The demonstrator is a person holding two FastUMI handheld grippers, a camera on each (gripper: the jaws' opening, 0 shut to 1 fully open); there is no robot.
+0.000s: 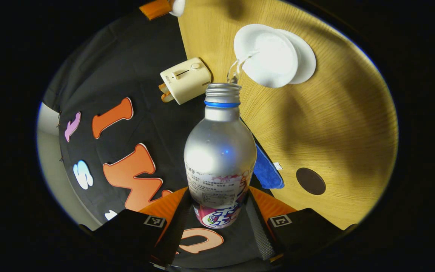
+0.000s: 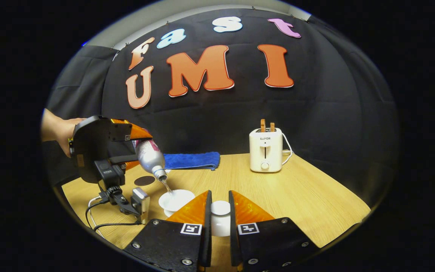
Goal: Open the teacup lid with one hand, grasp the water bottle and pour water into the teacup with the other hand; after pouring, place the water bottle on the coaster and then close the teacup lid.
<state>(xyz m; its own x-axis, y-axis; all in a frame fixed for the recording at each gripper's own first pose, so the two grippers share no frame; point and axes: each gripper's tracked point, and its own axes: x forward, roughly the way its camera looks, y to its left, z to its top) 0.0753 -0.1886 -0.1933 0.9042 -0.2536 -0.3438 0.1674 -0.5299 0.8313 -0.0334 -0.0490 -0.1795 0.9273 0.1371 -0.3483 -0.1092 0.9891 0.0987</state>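
On the wooden surface (image 2: 296, 189) the pouring step is under way: the left claw (image 1: 219, 215), clenched on the water bottle (image 1: 217, 151), tips it so water streams into the open teacup (image 2: 176, 200). The right claw (image 2: 220, 215) grasps the white teacup lid (image 2: 220, 208) just right of the cup. Next, I judge, the bottle must be righted and set on the dark coaster (image 1: 310, 181), left of the cup.

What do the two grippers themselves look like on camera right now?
Both match: the right gripper has orange wedge fingers on black bolted blocks, each with a square black-and-white marker. The left gripper has a bulky black body, orange fingers and black cables trailing below; a bare hand holds it.
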